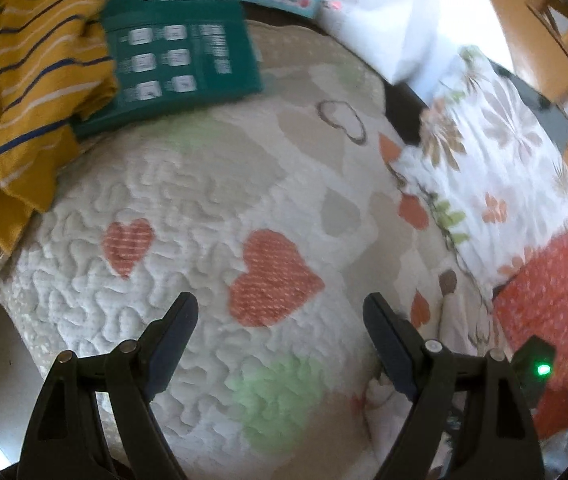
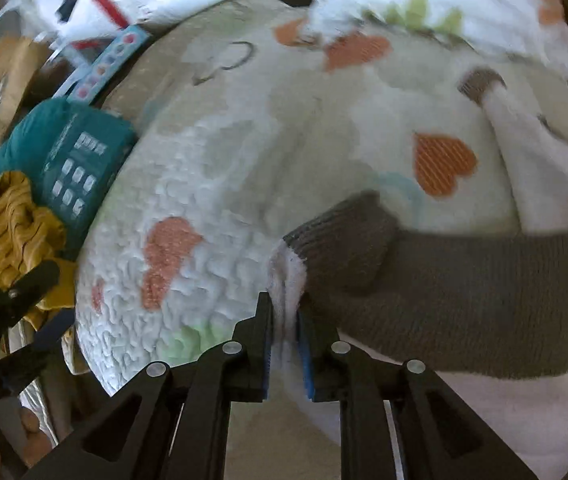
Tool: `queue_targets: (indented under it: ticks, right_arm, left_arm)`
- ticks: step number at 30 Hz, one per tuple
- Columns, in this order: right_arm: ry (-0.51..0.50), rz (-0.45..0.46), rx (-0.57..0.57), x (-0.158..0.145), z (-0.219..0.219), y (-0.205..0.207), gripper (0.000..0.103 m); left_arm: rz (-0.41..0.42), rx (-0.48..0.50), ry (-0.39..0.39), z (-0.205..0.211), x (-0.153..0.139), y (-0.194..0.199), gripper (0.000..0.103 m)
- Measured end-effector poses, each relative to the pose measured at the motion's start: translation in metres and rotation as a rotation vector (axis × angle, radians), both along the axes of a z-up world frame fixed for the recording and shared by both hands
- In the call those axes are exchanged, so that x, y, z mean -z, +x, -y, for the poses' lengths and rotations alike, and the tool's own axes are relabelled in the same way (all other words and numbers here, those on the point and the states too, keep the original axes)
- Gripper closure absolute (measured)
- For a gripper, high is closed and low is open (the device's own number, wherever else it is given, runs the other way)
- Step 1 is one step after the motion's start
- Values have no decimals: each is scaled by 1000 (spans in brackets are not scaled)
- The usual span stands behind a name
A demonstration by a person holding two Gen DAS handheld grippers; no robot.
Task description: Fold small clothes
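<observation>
Jaws: left gripper (image 1: pixel 279 308) wide apart over quilt (image 1: pixel 203 208); right gripper (image 2: pixel 286 308) clamped on white-brown garment (image 2: pixel 444 276).

A white quilted bedspread with orange hearts (image 1: pixel 203 208) covers the bed. A teal printed package (image 1: pixel 179 52) lies on it, beside a flower-patterned white pillow (image 1: pixel 496 168).

Heart-print quilted bed (image 1: pixel 187 208) carries yellow striped garment (image 1: pixel 23 80), teal package (image 1: pixel 179 52), floral pillow (image 1: pixel 496 168).
</observation>
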State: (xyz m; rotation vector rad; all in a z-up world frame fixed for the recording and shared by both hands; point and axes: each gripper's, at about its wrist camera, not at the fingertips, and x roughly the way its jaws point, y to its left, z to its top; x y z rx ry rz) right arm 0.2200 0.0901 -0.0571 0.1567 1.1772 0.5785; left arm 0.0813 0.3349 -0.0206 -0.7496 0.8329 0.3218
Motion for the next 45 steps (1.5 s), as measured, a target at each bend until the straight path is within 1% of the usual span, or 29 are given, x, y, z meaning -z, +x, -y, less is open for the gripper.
queue_targets:
  ticks: [1,2,3,4,5,6,7,8,10,11,13,15,18,21,22,26,27,28,29,30,32,34,37,39,41,43,45]
  right_arm:
    - [14,10,-3,-6,10,-3,78]
    - [12,40,-4,-16,24,-7,70]
    - [0,88,-2,-29,43,-14,62]
    - [-21,128,6,-40,60,-18,59]
    - [-66,183,32,-52,85,-23,51]
    - [-105,217,62,-60,106,-24,46]
    - [-156,252,103,-65,129,-26,44]
    - [-226,278,167,-67,163,-26,42]
    - [-285,253,259,-61,213,-23,42]
    - [-297,216,331,-53,247,-21,42]
    - [-299,184,408,-43,286,-21,42]
    - [-296,161,457,-33,315,-21,42]
    - [-250,121,472,-16,327,-13,42]
    - [-210,109,463,-4,317,-1,42]
    - [-207,115,454,-2,315,2,42]
    - [-252,128,410,9,294,20,42]
    - [-252,126,404,11,291,25,47]
    - [-240,123,399,12,290,26,54]
    - [-214,116,401,10,290,27,77]
    - [-200,122,413,5,291,24,94]
    - [-151,153,418,-11,293,12,95]
    - [-127,180,422,-27,295,-1,96]
    - [-105,236,464,-59,319,-32,97]
    - [-111,250,513,-72,341,-52,98]
    - [-153,248,585,-76,369,-72,98]
    - [-202,224,642,-71,390,-83,98]
    - [-321,186,713,-54,408,-93,98]
  left_arm:
    - [-1,26,7,8,-1,3,19]
    - [-2,44,9,13,-1,5,19]
    - [-3,62,11,19,-1,7,19]
    - [-7,83,13,27,-1,10,19]
    - [-9,96,11,31,0,12,19]
    - [-11,111,8,37,0,14,19]
    - [-13,127,8,44,1,16,19]
    - [-15,142,10,51,1,18,19]
    - [-18,169,16,67,3,22,19]
    - [-21,180,17,72,3,25,19]
    - [-30,201,28,85,5,30,19]
    - [-40,218,46,96,7,35,19]
    - [-56,233,38,106,11,41,19]
    - [-62,235,38,113,13,45,19]
    - [-62,236,40,115,13,46,19]
    - [-57,256,37,122,11,51,19]
    - [-56,260,39,124,11,52,19]
    - [-56,261,43,125,10,52,19]
    - [-56,258,45,125,10,53,19]
    - [-56,253,43,124,10,53,19]
    - [-54,240,36,122,9,53,19]
    - [-50,232,26,120,8,54,19]
    - [-42,224,25,118,6,52,19]
    - [-42,224,19,116,7,51,19]
    - [-47,220,12,112,8,48,19]
    - [-52,210,12,108,10,46,19]
    - [-57,204,10,106,12,45,19]
